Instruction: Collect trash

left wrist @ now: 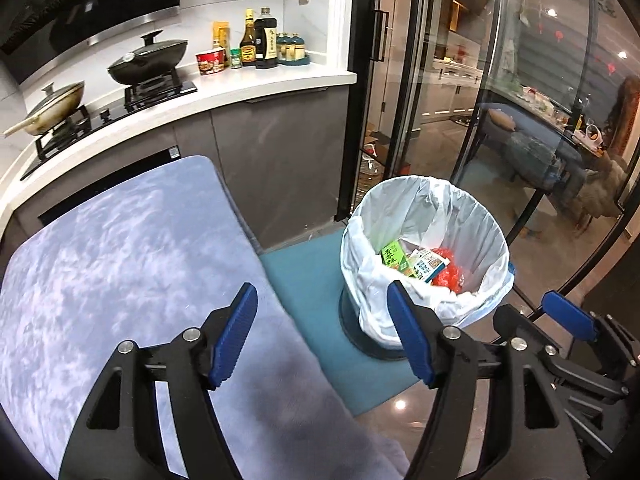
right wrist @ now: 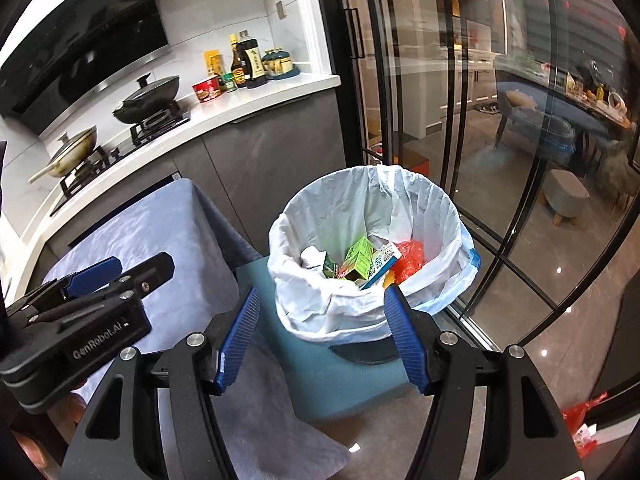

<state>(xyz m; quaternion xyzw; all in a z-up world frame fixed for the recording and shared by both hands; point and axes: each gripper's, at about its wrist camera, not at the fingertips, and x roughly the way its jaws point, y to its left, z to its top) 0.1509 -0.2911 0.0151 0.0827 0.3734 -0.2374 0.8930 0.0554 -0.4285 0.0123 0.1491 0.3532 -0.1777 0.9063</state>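
Inspector: The round waste bin with the white plastic liner (right wrist: pixel 372 248) has its base hidden; in the right wrist view the liner's overhang covers all but a dark strip.

Clerk: Contents?

Inspector: 2 printed cartons, a green one (right wrist: pixel 360 260) and a blue-and-white one (right wrist: pixel 382 264), partly bury each other; their lettering is too small to read. The crumpled red plastic bag (right wrist: pixel 410 258) is half concealed behind them.

Clerk: Anything cut off?

Inspector: The grey-blue fabric-covered table (left wrist: pixel 120 248) runs out of frame at the left wrist view's bottom edge. Bottle labels on the white counter (left wrist: pixel 260 80) are illegible.
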